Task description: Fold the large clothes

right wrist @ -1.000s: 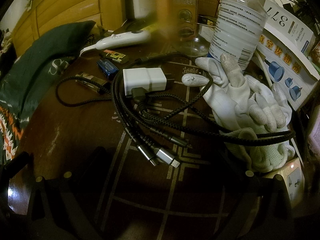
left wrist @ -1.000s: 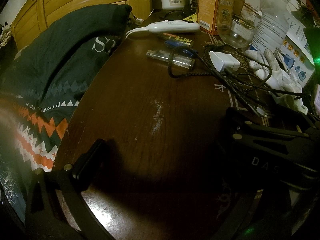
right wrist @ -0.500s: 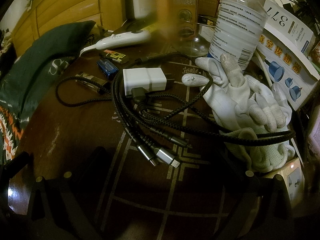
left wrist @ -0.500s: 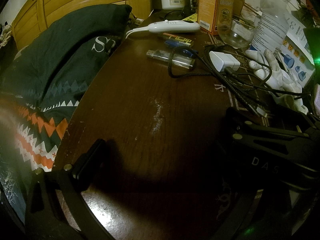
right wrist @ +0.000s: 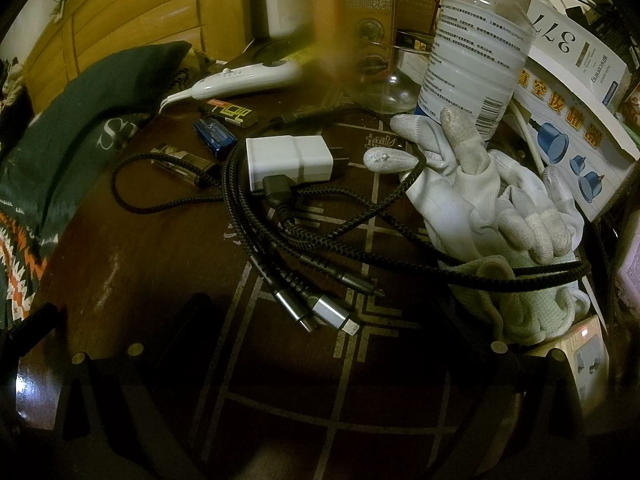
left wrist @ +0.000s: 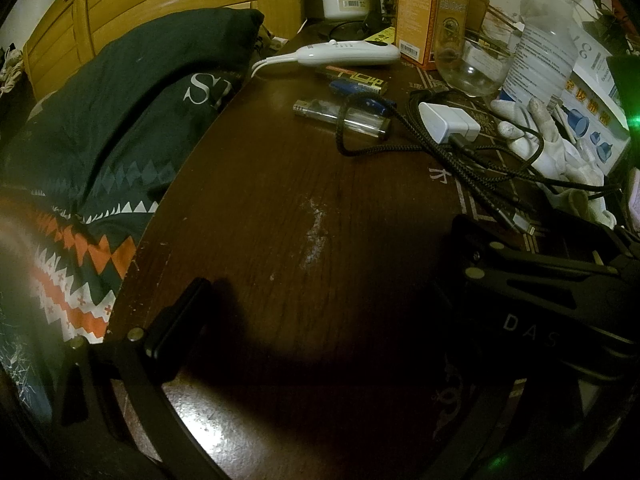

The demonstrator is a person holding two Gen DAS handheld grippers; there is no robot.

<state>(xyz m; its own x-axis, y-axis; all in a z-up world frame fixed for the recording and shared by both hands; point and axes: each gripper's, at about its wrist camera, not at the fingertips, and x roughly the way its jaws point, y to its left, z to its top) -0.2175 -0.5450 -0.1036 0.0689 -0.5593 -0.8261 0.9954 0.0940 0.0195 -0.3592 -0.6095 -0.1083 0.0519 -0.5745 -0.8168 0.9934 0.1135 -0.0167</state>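
Observation:
A dark green garment (left wrist: 100,140) with white letters and an orange-and-white zigzag band lies bunched to the left of the dark wooden table (left wrist: 280,208). The same garment (right wrist: 60,152) shows at the left edge of the right wrist view. My left gripper (left wrist: 320,340) rests low over the table, open and holding nothing; only its left finger (left wrist: 176,320) is plain to see. My right gripper (right wrist: 324,328) is open just short of a tangle of cables, and its black body (left wrist: 540,292) lies beside my left one. Neither gripper touches the garment.
Braided black cables (right wrist: 304,232) with a white charger (right wrist: 288,160), white gloves (right wrist: 500,208), a plastic bottle (right wrist: 476,44), a glass bowl (left wrist: 468,68), boxes (left wrist: 432,12), a lighter (left wrist: 340,116) and a white handheld device (left wrist: 348,52) crowd the table's far right. A wooden headboard (left wrist: 160,12) stands behind.

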